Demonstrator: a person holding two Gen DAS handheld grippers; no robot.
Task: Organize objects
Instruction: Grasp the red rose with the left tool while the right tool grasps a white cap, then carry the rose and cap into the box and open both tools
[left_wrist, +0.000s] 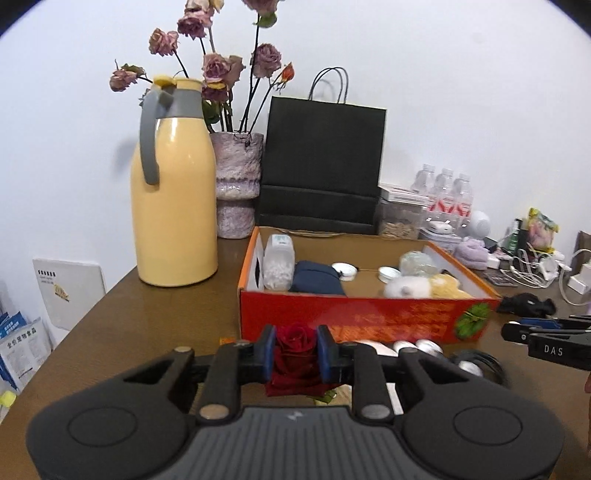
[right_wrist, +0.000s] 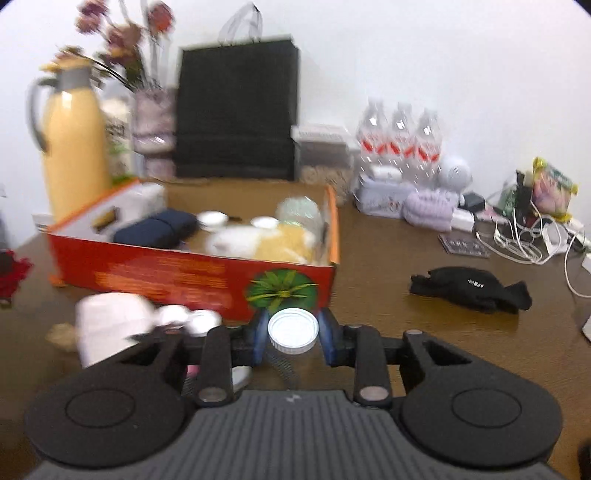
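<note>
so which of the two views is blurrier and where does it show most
The right wrist view is blurrier: the yellow jug, flowers and white bottle on the left smear, while the white cap in the right tongs stays crisp. The left wrist view is mostly sharp, with the red rose in the left tongs clear. Both bend at the edges with dark corners.

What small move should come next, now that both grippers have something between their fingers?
Probably carry both loads forward over the near wall of the red cardboard box. The left gripper is clamped on a dark red rose, and the right gripper on a white ribbed plastic lid. Both sit just short of the open box.
</note>
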